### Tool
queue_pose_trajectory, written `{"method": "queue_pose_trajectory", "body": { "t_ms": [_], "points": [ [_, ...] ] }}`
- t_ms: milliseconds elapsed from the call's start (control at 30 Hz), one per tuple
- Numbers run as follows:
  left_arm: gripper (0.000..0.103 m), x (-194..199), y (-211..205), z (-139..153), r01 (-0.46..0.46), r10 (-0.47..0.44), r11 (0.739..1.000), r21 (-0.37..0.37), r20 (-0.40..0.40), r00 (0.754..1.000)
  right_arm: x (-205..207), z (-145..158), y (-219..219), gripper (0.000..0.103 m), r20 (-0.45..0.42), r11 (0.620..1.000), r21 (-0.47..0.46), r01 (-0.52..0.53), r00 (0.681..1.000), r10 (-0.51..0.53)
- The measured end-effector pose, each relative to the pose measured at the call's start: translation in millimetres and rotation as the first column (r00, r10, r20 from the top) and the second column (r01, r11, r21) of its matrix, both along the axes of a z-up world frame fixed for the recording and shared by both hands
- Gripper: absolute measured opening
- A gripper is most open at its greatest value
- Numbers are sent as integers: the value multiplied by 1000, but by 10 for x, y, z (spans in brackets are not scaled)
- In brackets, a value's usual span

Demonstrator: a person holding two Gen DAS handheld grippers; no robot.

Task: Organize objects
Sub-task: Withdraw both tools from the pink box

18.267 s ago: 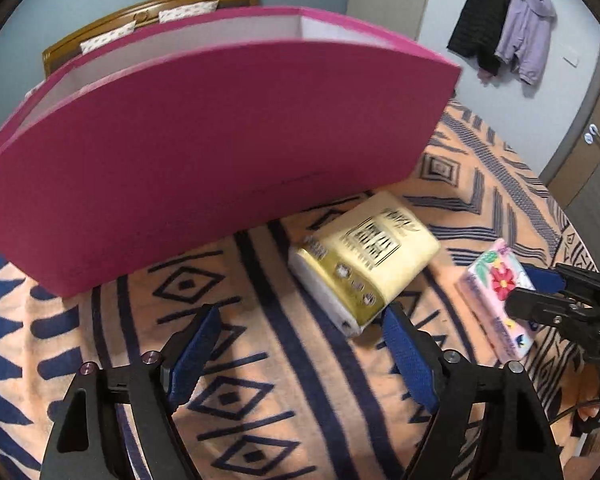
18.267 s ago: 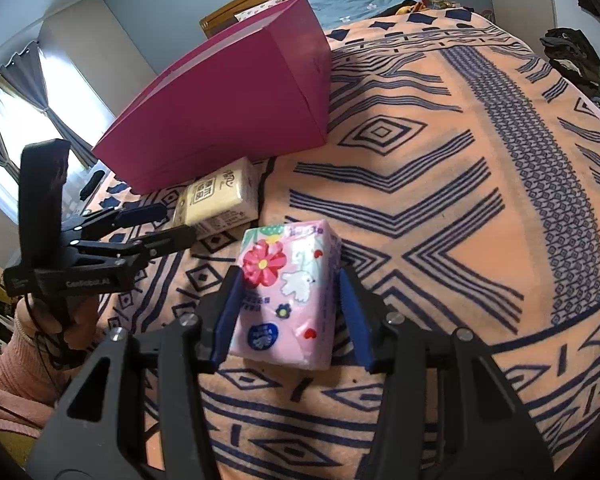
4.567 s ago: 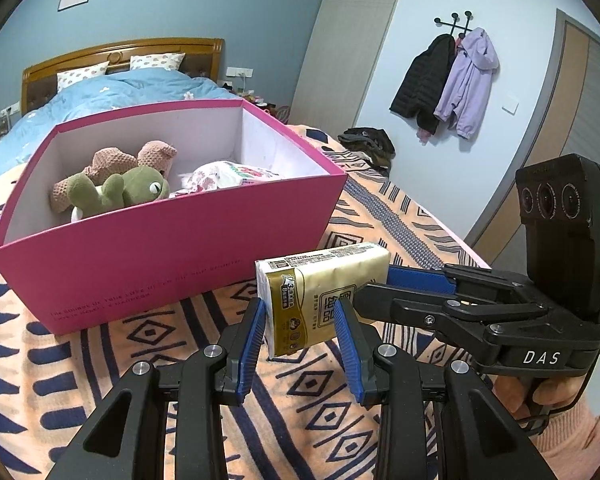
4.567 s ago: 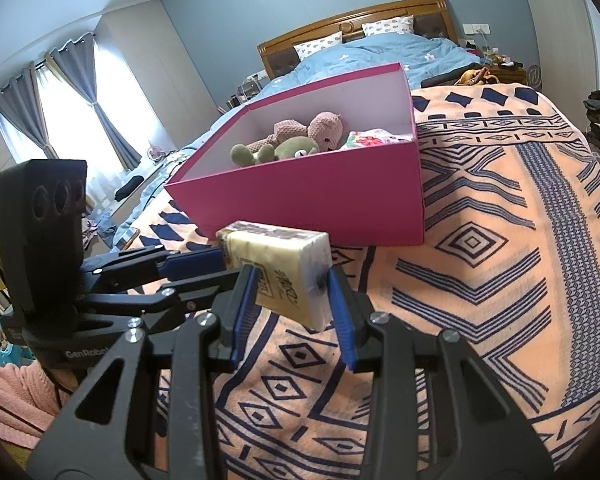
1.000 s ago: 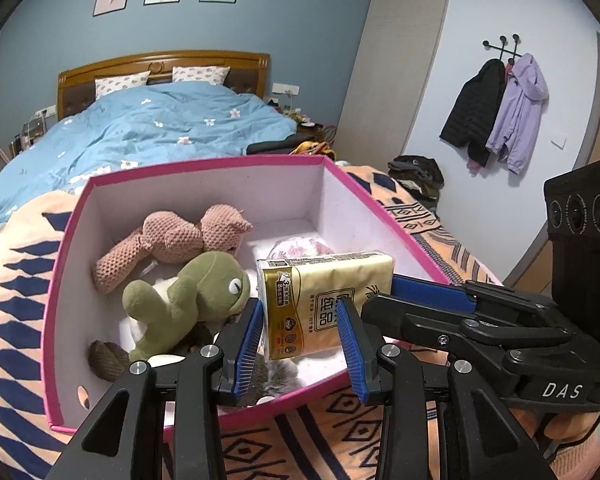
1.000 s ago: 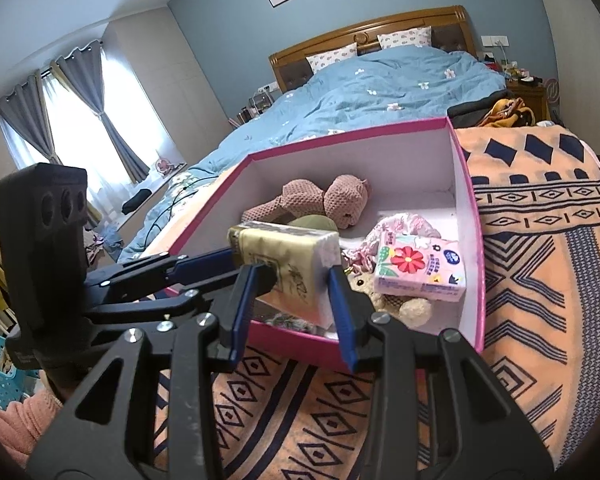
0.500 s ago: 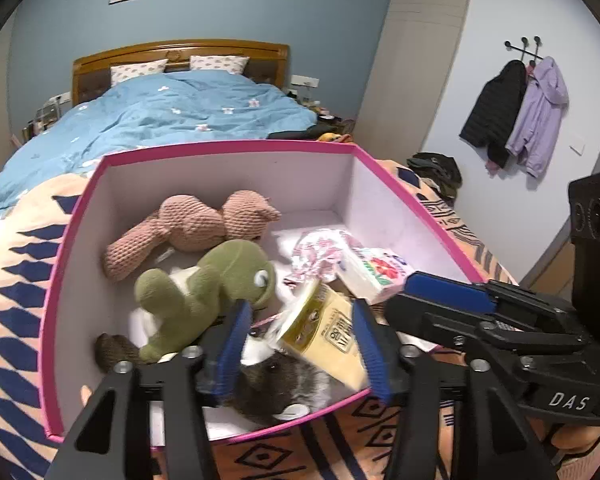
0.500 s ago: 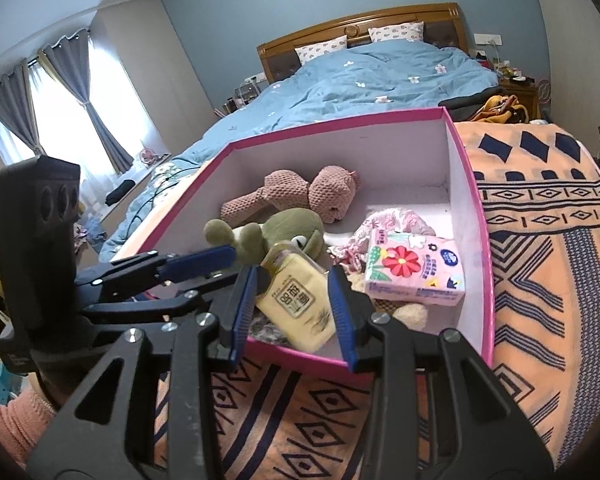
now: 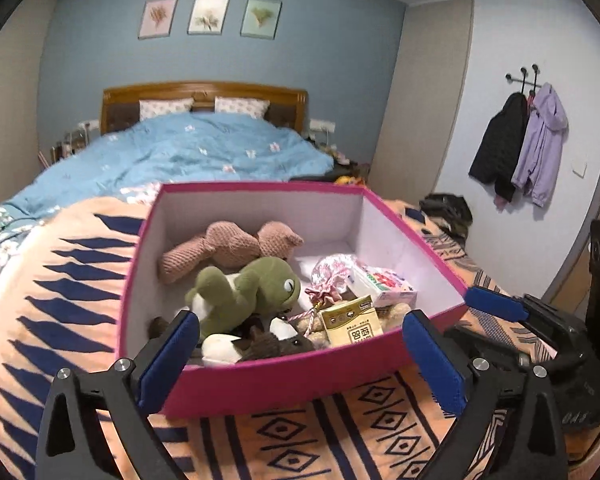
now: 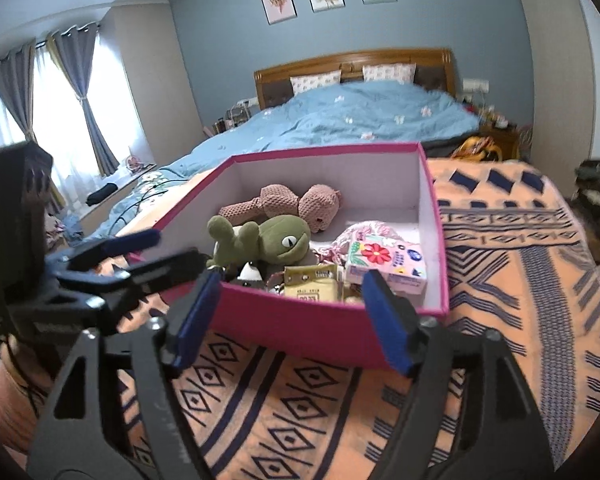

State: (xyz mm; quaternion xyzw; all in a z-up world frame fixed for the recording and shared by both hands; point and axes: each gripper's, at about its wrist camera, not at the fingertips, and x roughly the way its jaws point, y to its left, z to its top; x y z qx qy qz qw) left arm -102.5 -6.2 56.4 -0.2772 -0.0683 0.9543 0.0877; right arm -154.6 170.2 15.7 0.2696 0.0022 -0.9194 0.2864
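Left claw (image 9: pixel 300 354): released, blue pads spread wide at the bottom of the left wrist view; its jaws have just been opening and nothing sits between them but the near wall of the box.
Right claw (image 10: pixel 292 316): likewise released, jaws just opened, framing the box's near wall low in the right wrist view; nothing is gripped.
Gold tissue pack (image 9: pixel 353 326): lies tilted inside the box against the near wall, right of centre in the left wrist view, free of both claws.
Handling, tissue pack: judged light and soft, with a slick plastic wrapper; it would give under pressure, so a hold across its narrow sides, pads flat on the broad faces, looks safest.
Floral tissue pack (image 10: pixel 386 266): rests in the box just right of the gold pack; probably the same light, squashy kind of thing.
Green plush frog (image 9: pixel 246 290): sprawled mid-box, left of the gold pack; soft, easy to pinch anywhere on the body.
Pink knitted toy (image 9: pixel 228 248): lies behind the frog toward the far wall.
Pink box (image 9: pixel 300 376): open-topped, card-walled, sitting on the patterned blanket (image 9: pixel 80 280); likely to flex if taken by one wall.
Task reading: everything loose in view appears to be in the box.
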Motion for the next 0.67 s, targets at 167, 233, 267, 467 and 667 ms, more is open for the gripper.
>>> {"method": "queue_pose_trajectory", "body": {
  "t_ms": [167, 233, 267, 467, 667],
  "points": [
    [103, 235, 46, -60, -52, 51, 997, -60, -13, 999, 236, -85, 18, 95, -40, 999, 38, 25, 999, -23],
    [103, 309, 57, -121, -72, 73, 995, -70, 3, 997, 275, -154, 25, 97, -18, 999, 39, 26, 1000, -25],
    [103, 339, 64, -149, -68, 68, 995, -70, 8, 998, 290, -185, 22, 97, -9, 999, 41, 23, 1000, -23],
    [103, 485, 89, -362, -89, 96, 990, -105, 64, 993, 362, -388, 36, 97, 49, 999, 38, 16, 999, -18],
    [103, 562, 112, -501, -112, 124, 987, -118, 101, 987, 418, -475, 50, 97, 57, 998, 46, 30, 998, -33]
  ]
}}
